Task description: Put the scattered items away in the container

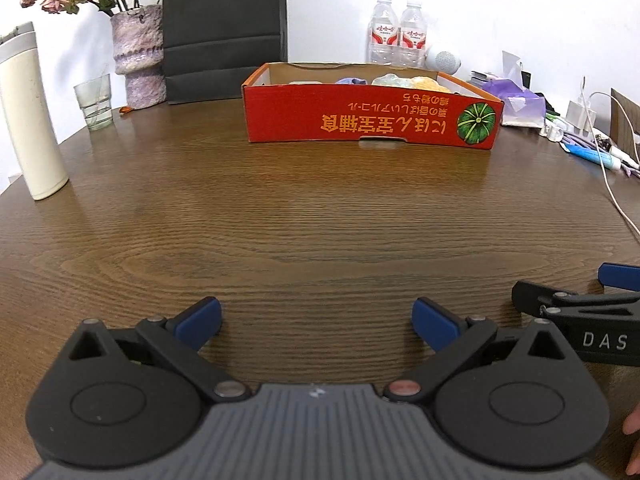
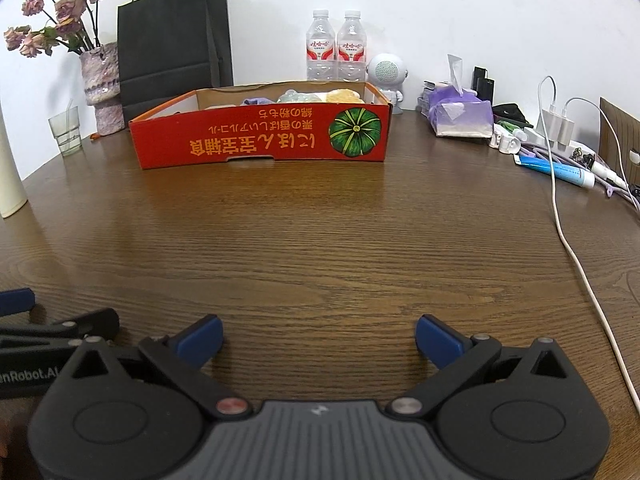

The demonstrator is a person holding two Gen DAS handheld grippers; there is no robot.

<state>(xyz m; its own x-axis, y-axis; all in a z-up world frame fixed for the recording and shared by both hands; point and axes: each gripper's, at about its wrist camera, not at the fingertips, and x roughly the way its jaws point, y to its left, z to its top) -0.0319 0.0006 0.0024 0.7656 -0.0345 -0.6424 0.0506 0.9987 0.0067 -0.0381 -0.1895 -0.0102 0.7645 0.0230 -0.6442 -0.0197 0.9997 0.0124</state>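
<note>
Wood grain fills the left wrist view, where the left gripper (image 1: 316, 322) hangs low over the brown table (image 1: 300, 220) with its blue pads (image 1: 199, 322) spread wide and nothing between them. Well beyond it stands the red cardboard box (image 1: 368, 120), printed with a green pumpkin and upside-down orange lettering; soft items (image 1: 400, 80) in purple, pale green and yellow peek over its near wall, though what they are cannot be told. Left of the box stand a black paper bag (image 1: 224, 32), a purple vase of dried roses (image 1: 138, 56), an empty glass (image 1: 94, 102) and a cream tumbler (image 1: 32, 120). Behind the box are two water bottles (image 1: 396, 32), and to its right a purple tissue pack (image 1: 516, 100). Part of the right gripper (image 1: 592, 312) shows at the right edge, near the left one. In the right wrist view, the right gripper (image 2: 320, 340) likewise hovers just above the table (image 2: 320, 240), fingers wide apart and empty. The box (image 2: 260, 136) sits far ahead and to the left, the same soft items (image 2: 304, 97) inside it. Right of the box are a small white robot-shaped speaker (image 2: 386, 76), the tissue pack (image 2: 460, 114), a blue tube (image 2: 556, 170) and a white cable (image 2: 576, 256) trailing across the wood. The bag (image 2: 172, 44), vase (image 2: 102, 84) and glass (image 2: 66, 134) stand left of the box, the bottles (image 2: 336, 46) behind it.
</note>
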